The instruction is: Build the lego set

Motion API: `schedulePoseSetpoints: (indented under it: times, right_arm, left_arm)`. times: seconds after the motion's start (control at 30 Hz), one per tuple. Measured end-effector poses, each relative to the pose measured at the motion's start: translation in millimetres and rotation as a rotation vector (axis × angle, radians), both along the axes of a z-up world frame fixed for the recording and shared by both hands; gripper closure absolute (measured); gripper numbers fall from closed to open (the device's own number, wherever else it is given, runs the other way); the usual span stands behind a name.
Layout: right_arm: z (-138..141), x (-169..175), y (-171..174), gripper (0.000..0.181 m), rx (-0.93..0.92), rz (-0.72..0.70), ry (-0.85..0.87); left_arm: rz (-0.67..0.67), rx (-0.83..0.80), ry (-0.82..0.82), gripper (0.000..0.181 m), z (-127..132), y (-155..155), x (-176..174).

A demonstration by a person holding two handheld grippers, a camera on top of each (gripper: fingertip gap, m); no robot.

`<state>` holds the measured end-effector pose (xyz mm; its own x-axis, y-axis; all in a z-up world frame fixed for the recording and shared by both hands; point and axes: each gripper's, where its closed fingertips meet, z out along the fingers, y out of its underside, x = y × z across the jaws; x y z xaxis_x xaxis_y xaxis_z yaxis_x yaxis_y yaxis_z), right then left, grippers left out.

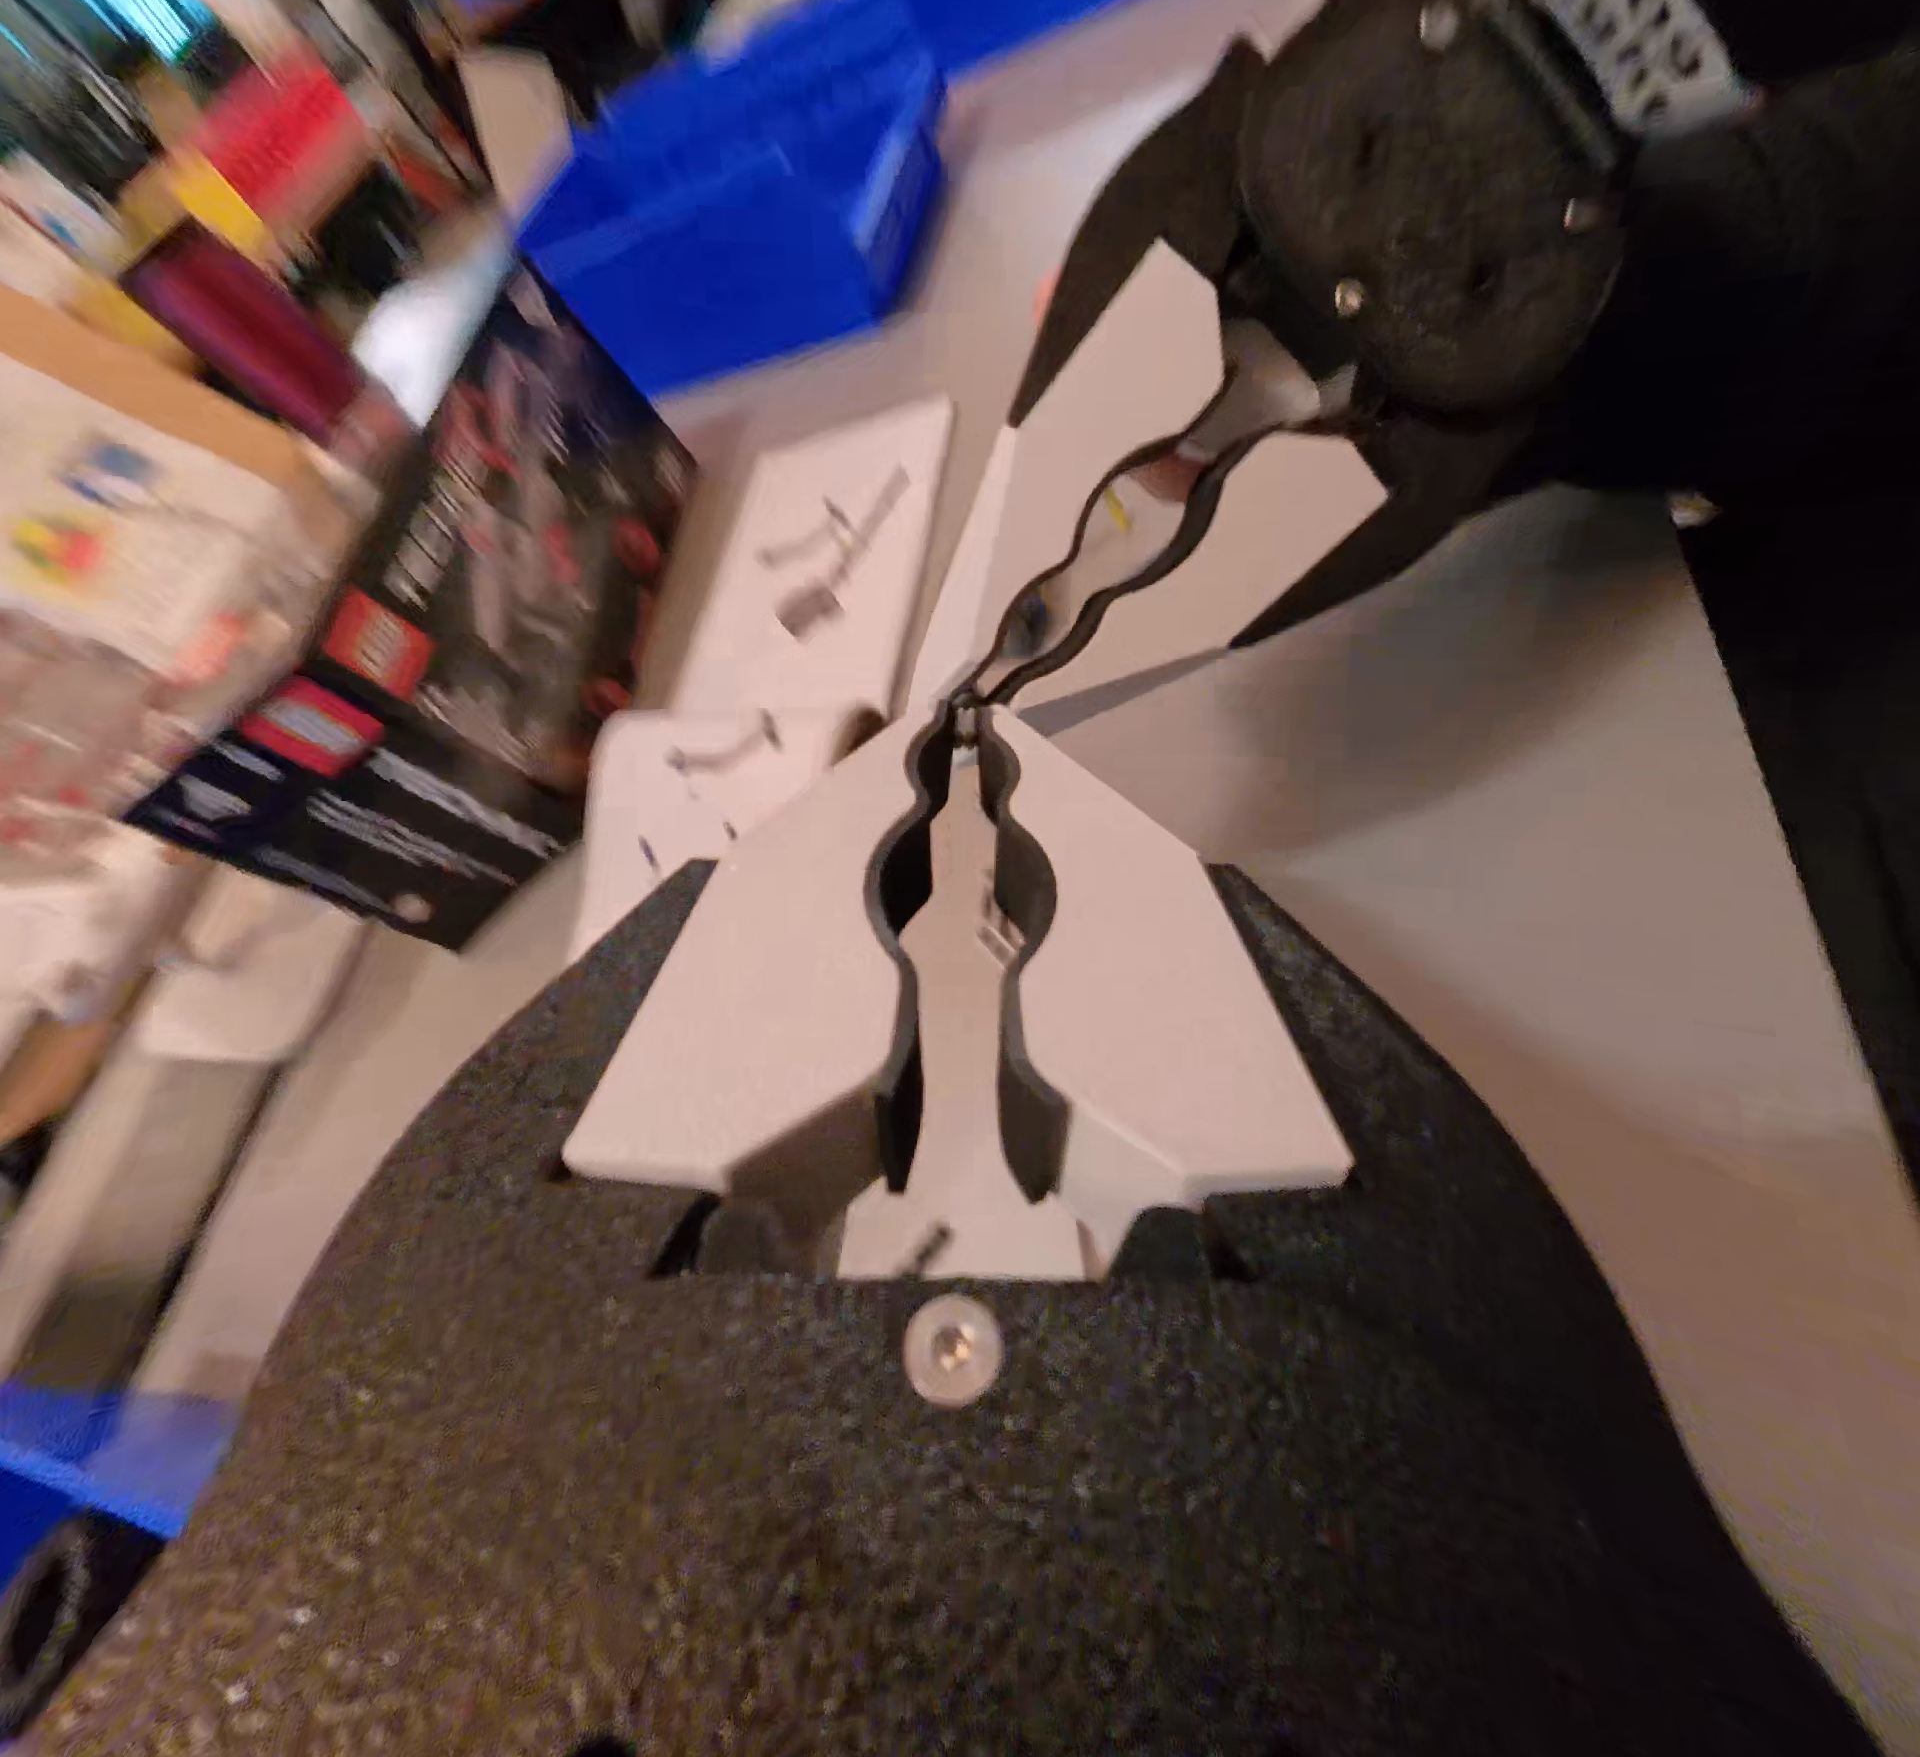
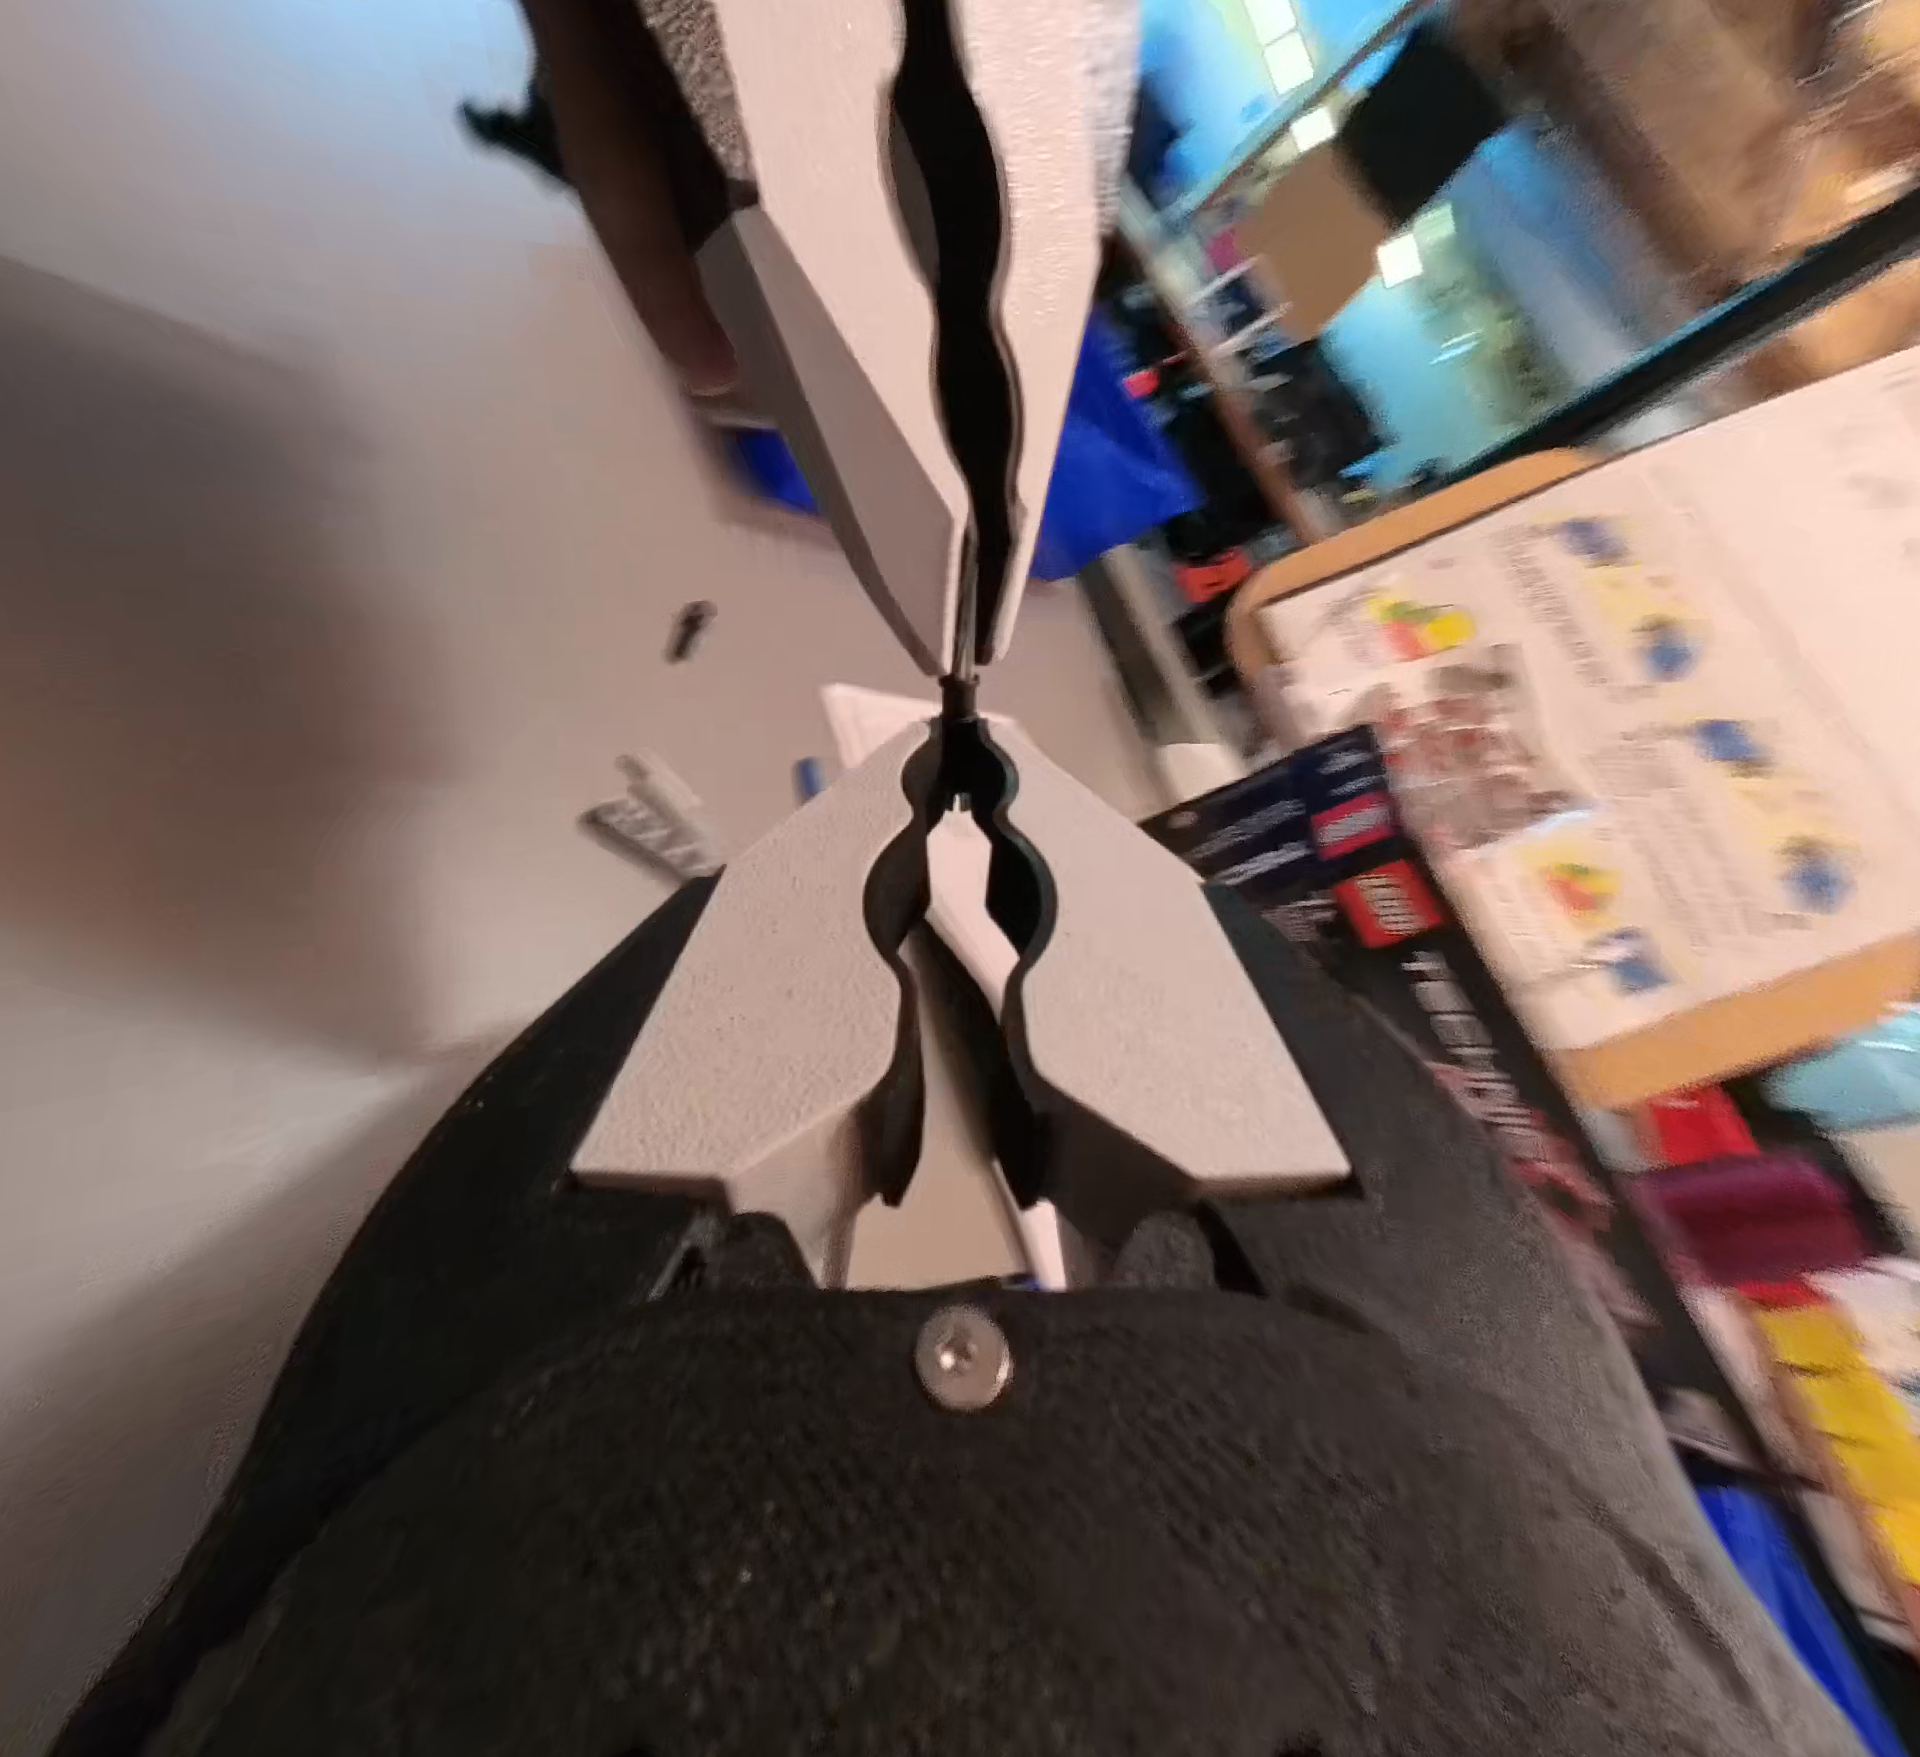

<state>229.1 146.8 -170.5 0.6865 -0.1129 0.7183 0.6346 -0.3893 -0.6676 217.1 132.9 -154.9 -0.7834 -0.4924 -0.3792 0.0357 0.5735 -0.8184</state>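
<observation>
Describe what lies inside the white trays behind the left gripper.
A few small grey pieces lie in the white trays; the left gripper covers the nearer part.

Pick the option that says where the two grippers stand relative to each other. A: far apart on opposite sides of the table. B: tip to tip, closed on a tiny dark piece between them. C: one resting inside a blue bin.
B: the left gripper and right gripper meet tip to tip, pinching a small dark piece.
</observation>
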Motion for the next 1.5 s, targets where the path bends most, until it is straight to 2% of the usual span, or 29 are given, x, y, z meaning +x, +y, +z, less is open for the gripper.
schedulePoseSetpoints:
  times: [0.03, 0.1, 0.2, 0.37, 0.63, 0.7, 0.87, 1.13, 1.3, 1.33, 1.4, 1.5]
  right_arm:
    - [12.0, 2.0, -2.0, 0.181, 0.052, -0.021, -0.074]
    - [31.2, 10.0, -10.3, 0.181, 0.096, -0.112, -0.269]
    - [49.0, 17.2, -23.4, 0.181, 0.112, -0.207, -0.541]
    - [61.3, 18.8, -31.9, 0.181, 0.149, -0.246, -0.676]
    - [62.7, 19.2, -33.1, 0.181, 0.140, -0.255, -0.743]
    - [63.1, 18.6, -32.8, 0.181, 0.139, -0.255, -0.756]
    - [58.2, 21.5, -31.1, 0.181, 0.106, -0.263, -0.762]
    - [51.6, 23.7, -28.3, 0.181, 0.067, -0.257, -0.748]
    - [42.1, 25.6, -25.4, 0.181, 0.037, -0.253, -0.655]
    - [37.8, 25.7, -23.4, 0.041, 0.020, -0.243, -0.612]
    - [31.5, 24.6, -20.8, 0.035, -0.003, -0.231, -0.601]
    - [23.1, 25.4, -18.4, 0.181, -0.035, -0.221, -0.552]
  left_arm:
    - [-0.011, -0.028, -0.076, 0.179, 10.3, -2.3, 0.3]
    - [-0.006, -0.073, -0.149, 0.172, 24.2, -4.4, -0.3]
    - [-0.024, -0.167, -0.138, 0.169, 37.7, -5.6, -5.5]
    - [-0.014, -0.214, -0.094, 0.170, 39.6, -10.6, -4.8]
    - [0.002, -0.255, -0.085, 0.169, 43.1, -19.3, -2.2]
    - [0.010, -0.255, -0.094, 0.179, 44.1, -19.9, -1.1]
    - [0.042, -0.207, -0.102, 0.179, 40.1, -15.9, 2.0]
    - [0.072, -0.187, -0.092, 0.179, 37.3, -14.1, 5.0]
    - [0.090, -0.176, -0.034, 0.179, 29.6, -11.7, 7.1]
    - [0.096, -0.159, -0.017, 0.179, 26.4, -10.2, 7.2]
    - [0.099, -0.138, 0.016, 0.179, 20.4, -8.0, 6.7]
    - [0.101, -0.157, 0.071, 0.179, 13.0, -6.4, 8.3]
